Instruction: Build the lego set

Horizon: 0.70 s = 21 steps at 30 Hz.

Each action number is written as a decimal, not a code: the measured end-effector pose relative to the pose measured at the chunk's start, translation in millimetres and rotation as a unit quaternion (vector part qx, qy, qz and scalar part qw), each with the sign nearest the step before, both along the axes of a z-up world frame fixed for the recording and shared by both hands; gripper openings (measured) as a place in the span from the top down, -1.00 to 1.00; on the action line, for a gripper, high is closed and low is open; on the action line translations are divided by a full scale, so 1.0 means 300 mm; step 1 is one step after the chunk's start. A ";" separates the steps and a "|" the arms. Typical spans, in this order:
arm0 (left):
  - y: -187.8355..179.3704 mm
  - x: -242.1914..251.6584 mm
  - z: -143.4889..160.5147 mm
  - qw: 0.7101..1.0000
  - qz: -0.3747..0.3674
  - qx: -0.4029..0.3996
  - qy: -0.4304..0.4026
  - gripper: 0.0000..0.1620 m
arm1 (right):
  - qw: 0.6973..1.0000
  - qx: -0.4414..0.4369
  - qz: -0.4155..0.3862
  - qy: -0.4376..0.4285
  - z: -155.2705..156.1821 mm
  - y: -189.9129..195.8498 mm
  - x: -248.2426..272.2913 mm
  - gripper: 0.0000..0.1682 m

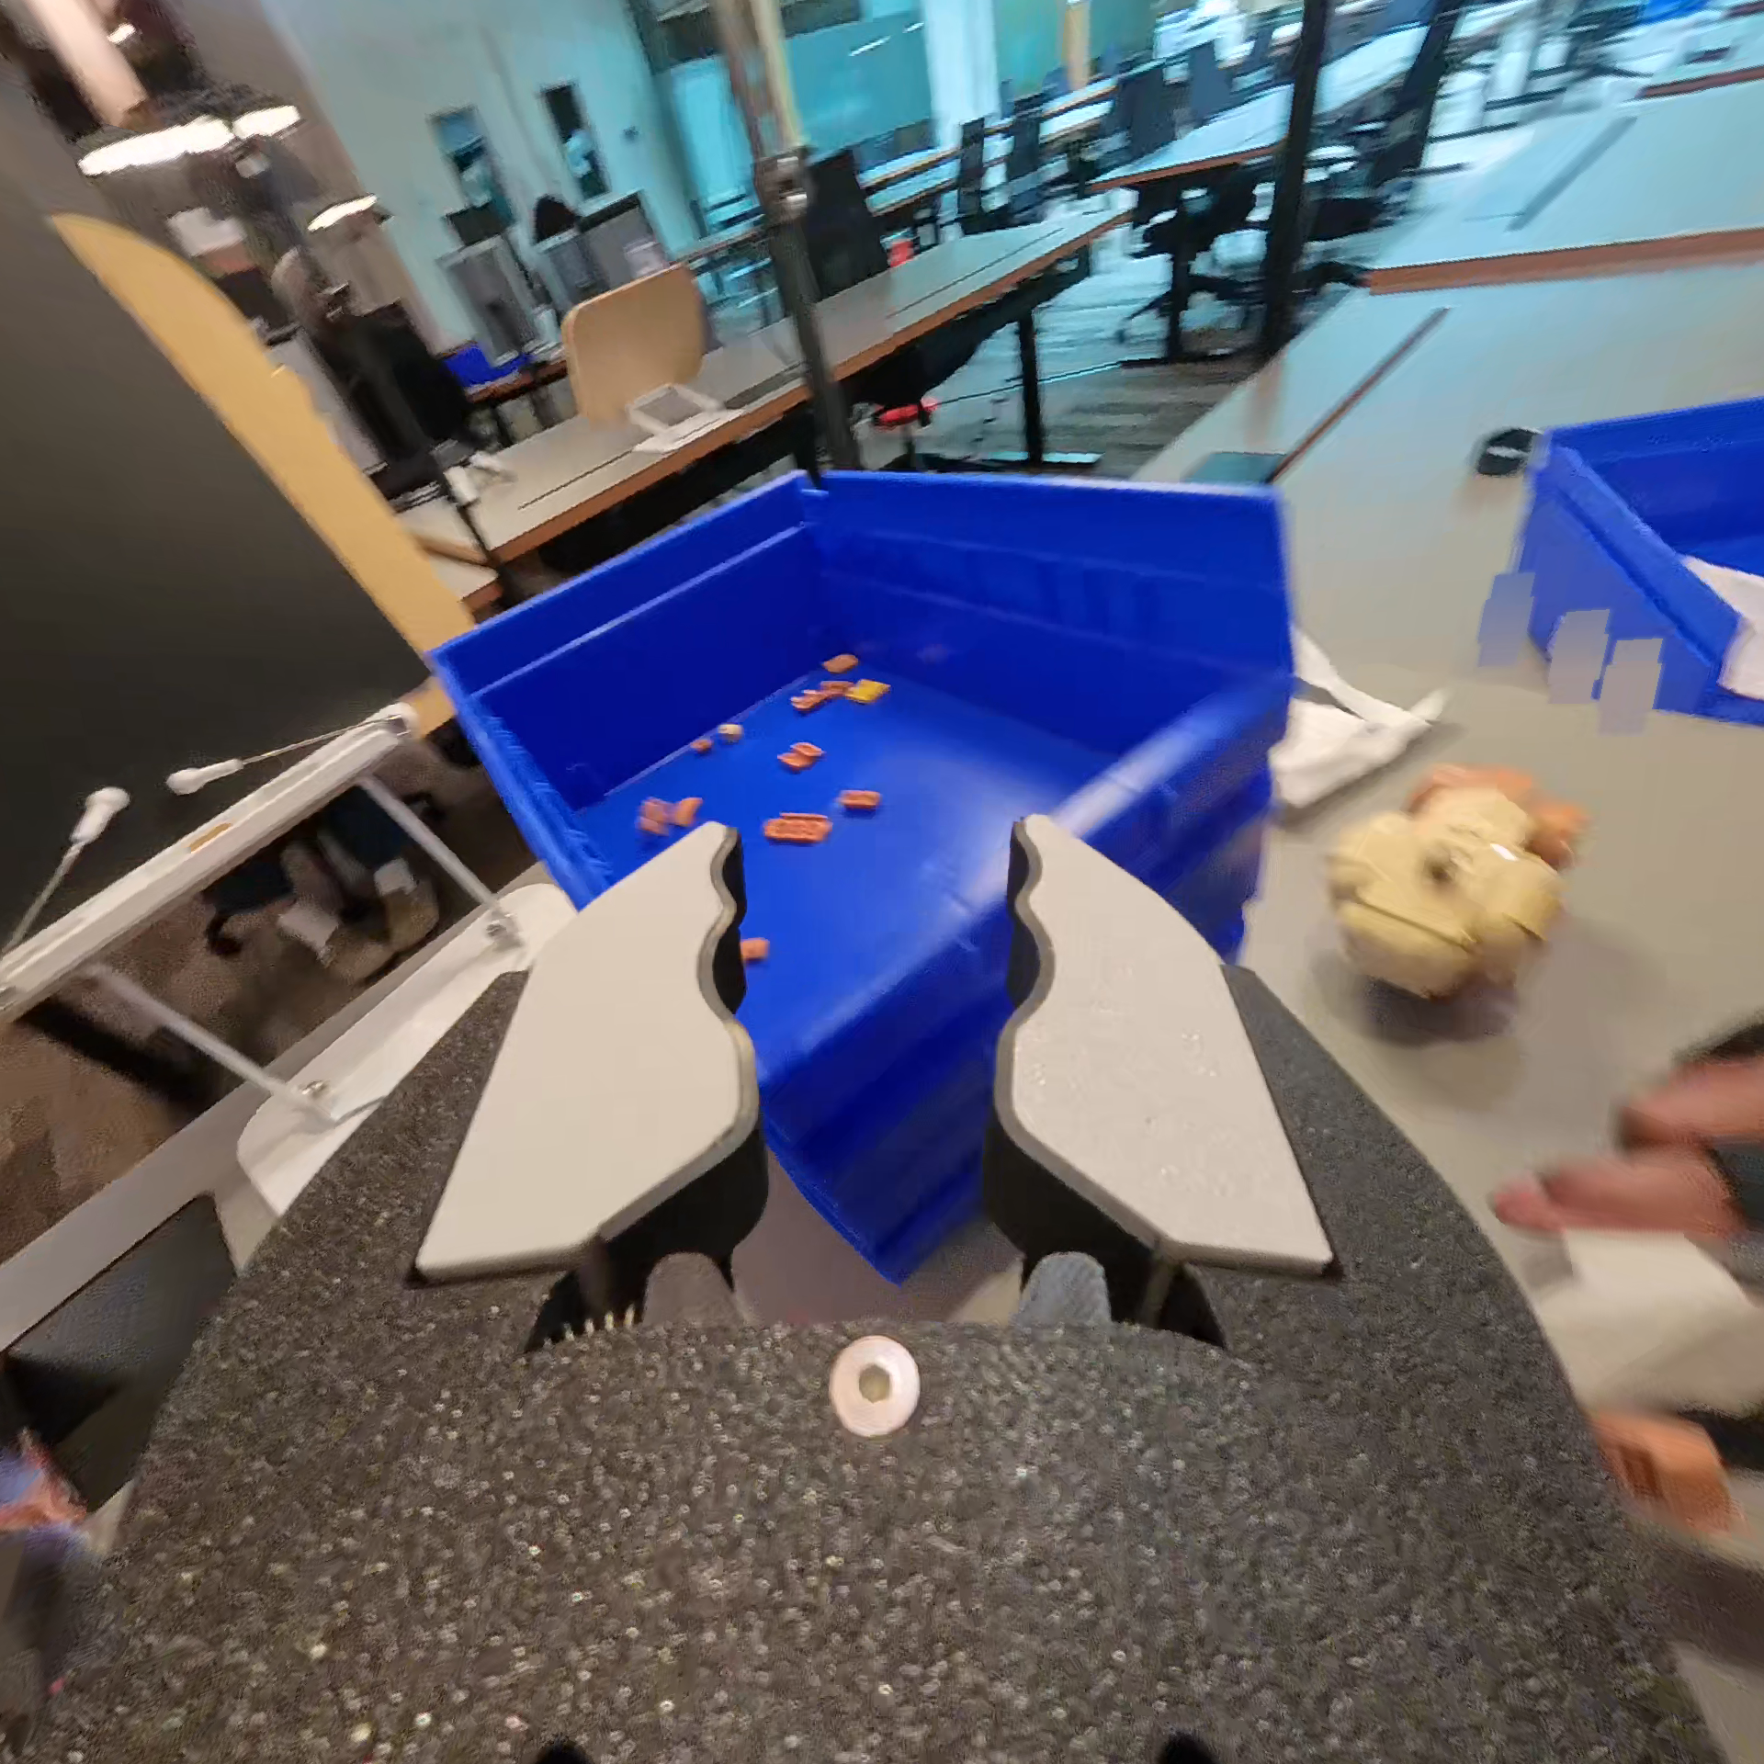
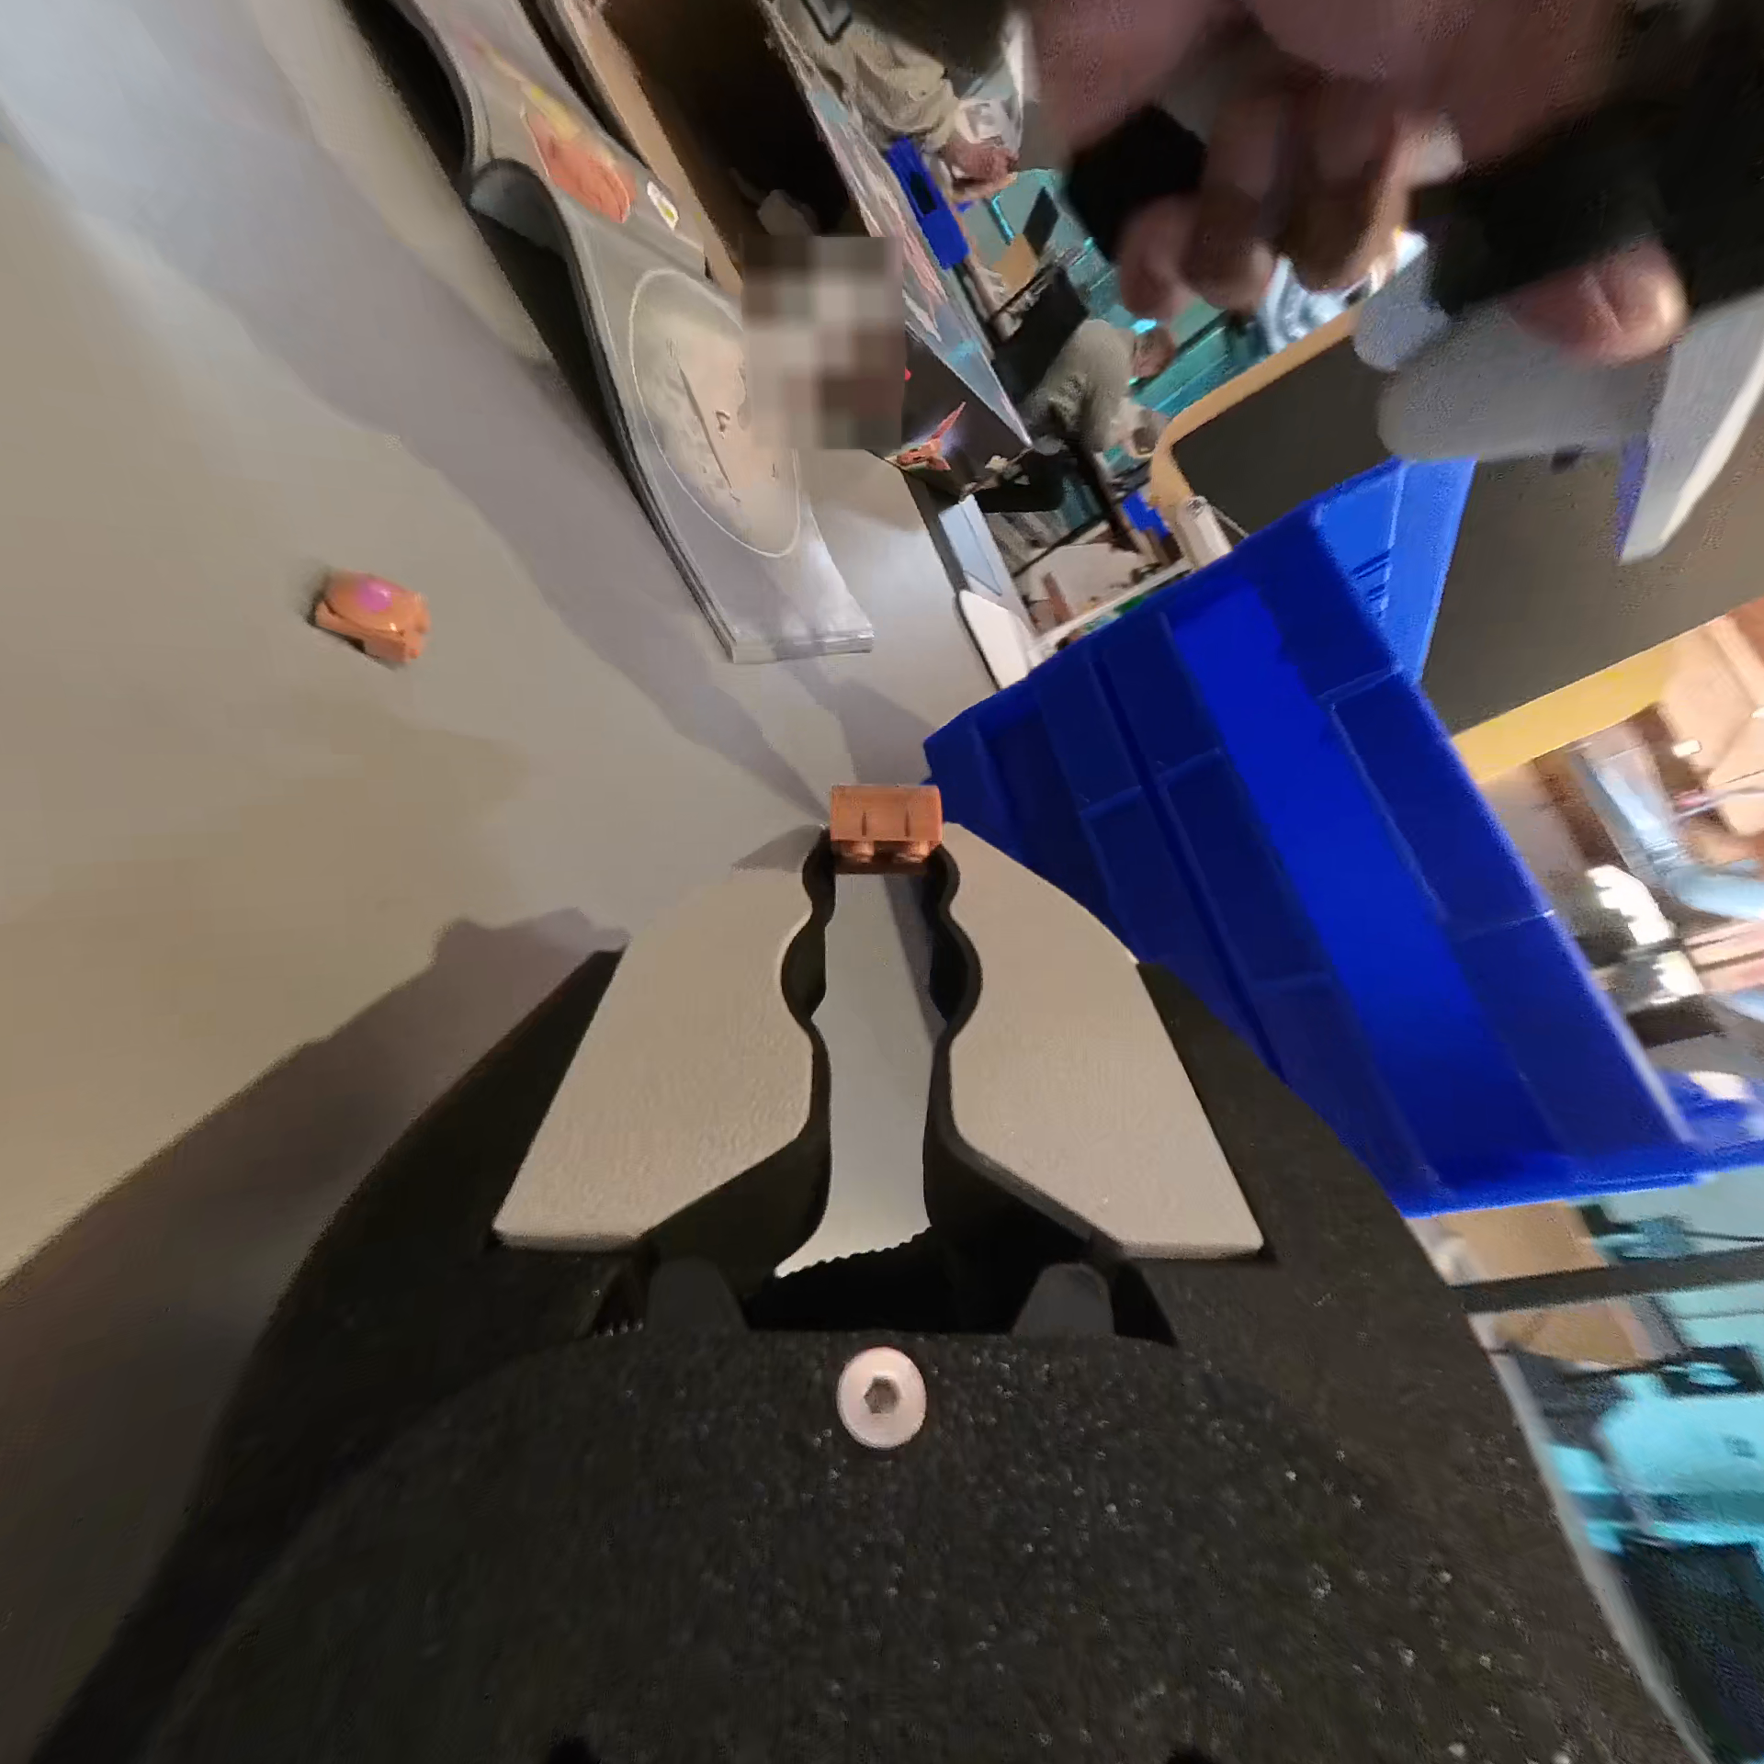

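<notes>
Orange brick [image 2: 885,827] sits pinched at the right gripper's [image 2: 883,864] tips, studs toward the camera; left gripper [image 1: 873,864] gapes empty over the blue bin [image 1: 955,611].

The left claw [image 1: 873,892] hangs spread above the blue bin [image 1: 955,592], whose floor is open between scattered bricks [image 1: 797,826]. Bare tabletop [image 2: 191,811] lies left of the bin's wall.
</notes>
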State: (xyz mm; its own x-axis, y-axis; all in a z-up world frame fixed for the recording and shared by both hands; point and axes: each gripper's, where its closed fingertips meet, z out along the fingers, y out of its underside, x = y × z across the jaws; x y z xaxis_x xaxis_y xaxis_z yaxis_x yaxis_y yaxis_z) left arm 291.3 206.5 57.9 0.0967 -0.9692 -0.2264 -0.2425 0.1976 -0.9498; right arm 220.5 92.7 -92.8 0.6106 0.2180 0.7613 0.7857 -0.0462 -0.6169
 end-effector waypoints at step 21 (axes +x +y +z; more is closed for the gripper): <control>-0.428 -0.304 -0.438 0.938 -0.324 0.108 0.065 0.73 | 0.953 -0.147 0.124 0.235 -0.016 0.041 -0.111 0.80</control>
